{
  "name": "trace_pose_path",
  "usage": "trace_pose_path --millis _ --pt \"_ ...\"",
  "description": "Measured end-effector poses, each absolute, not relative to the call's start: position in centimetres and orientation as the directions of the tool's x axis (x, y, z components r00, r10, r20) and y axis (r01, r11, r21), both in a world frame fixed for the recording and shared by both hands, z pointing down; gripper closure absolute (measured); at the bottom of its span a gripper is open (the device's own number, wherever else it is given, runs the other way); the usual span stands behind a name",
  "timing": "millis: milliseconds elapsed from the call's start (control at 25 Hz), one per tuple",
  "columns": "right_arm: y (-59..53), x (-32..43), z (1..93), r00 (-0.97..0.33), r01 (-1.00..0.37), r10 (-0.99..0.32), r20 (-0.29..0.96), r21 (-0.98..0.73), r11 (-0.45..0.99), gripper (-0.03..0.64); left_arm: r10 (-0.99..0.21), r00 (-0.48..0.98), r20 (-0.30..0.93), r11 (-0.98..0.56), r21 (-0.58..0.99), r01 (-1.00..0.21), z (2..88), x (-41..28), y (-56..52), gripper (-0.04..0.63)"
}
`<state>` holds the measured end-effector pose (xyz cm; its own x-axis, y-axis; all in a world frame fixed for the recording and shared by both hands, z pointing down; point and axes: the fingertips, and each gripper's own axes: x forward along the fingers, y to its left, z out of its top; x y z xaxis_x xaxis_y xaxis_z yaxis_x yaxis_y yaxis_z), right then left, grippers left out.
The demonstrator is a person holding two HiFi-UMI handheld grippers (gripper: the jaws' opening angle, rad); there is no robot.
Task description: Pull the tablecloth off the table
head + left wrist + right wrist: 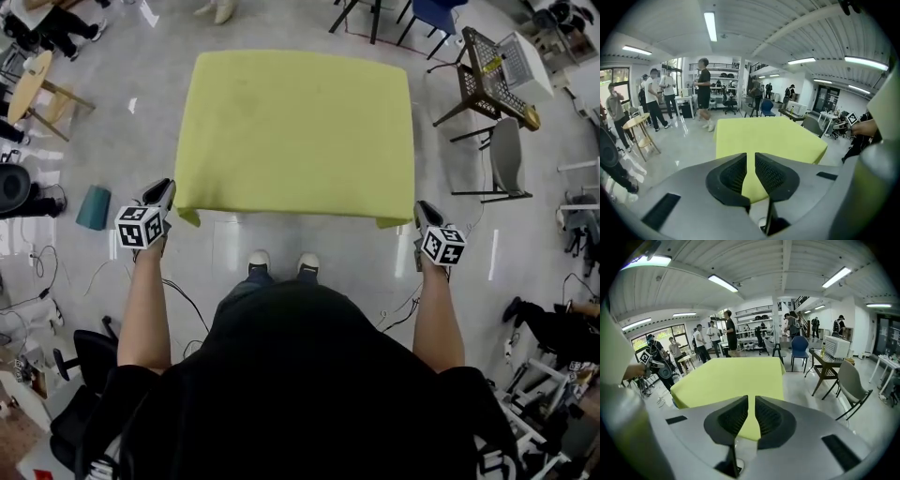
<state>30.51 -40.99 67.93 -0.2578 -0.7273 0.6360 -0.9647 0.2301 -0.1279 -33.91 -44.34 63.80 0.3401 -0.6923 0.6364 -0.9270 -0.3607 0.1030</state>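
Observation:
A yellow-green tablecloth (295,131) covers the whole table in front of me and its edges hang down on all sides. My left gripper (161,191) is just outside the cloth's near left corner, and my right gripper (425,212) is just outside the near right corner. Neither touches the cloth. In the left gripper view the tablecloth (764,136) lies beyond the left gripper (751,160), whose jaws stand a narrow slit apart with nothing between them. The right gripper view shows the same: the tablecloth (731,376) is beyond the right gripper (751,401), which is slightly parted and empty.
A round wooden side table (33,84) and a teal bin (94,206) stand at the left. A black wire table (487,66) and a grey chair (506,155) stand at the right. Cables trail on the floor by my feet (279,263). Several people (704,93) stand beyond the table.

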Motion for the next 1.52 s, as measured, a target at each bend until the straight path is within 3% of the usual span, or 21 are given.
trace_pose_path --millis 720,1120,1520 --pt "-35.7 35.6 83.7 -0.148 -0.978 -0.436 0.887 -0.067 0.196 0.388 -0.388 0.281 0.878 -0.452 0.084 -0.888 80.6 -38.0 -39.7 0.324" --pt "-38.2 37.2 88.9 -0.116 -0.98 -0.368 0.922 -0.047 0.193 0.355 -0.279 0.208 0.938 -0.446 0.065 -0.893 87.3 -39.2 -41.0 0.27" --pt "-39.1 37.1 93.0 -0.128 -0.968 -0.317 0.94 -0.049 0.246 0.33 -0.289 0.19 0.938 -0.462 0.037 -0.886 90.8 -38.3 -43.1 0.253"
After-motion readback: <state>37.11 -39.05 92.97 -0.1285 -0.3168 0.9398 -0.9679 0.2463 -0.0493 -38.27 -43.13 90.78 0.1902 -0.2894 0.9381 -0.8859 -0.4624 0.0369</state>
